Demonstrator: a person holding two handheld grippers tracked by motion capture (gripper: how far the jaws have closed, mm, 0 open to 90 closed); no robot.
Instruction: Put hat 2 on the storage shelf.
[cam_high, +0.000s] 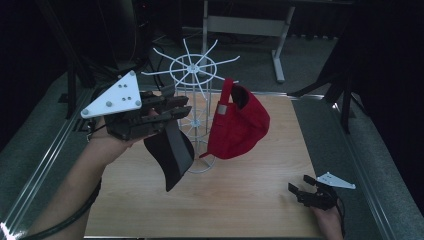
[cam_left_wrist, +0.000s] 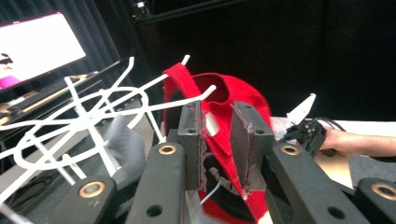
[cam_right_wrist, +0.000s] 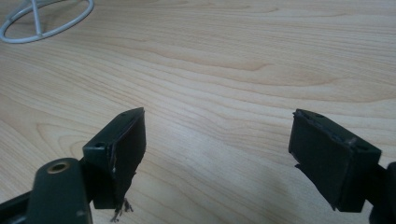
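A white wire rack (cam_high: 192, 67) stands mid-table. A red cap (cam_high: 237, 125) hangs from one of its right hooks. A dark cap (cam_high: 172, 155) hangs at the rack's left, just under my left gripper (cam_high: 182, 106), which is raised at hook height. In the left gripper view its jaws (cam_left_wrist: 217, 140) stand a narrow gap apart, with the red cap (cam_left_wrist: 243, 98) showing through the gap and grey cap fabric (cam_left_wrist: 122, 140) left of them. My right gripper (cam_high: 302, 192) rests low at the table's front right, jaws wide apart over bare wood (cam_right_wrist: 217, 154).
The rack's ring base (cam_high: 202, 167) sits on the wooden table (cam_high: 250, 210). Hooks (cam_left_wrist: 140, 91) stick out around the left gripper. A metal rail runs along each side of the table, and a lit screen (cam_left_wrist: 37, 46) is behind the rack.
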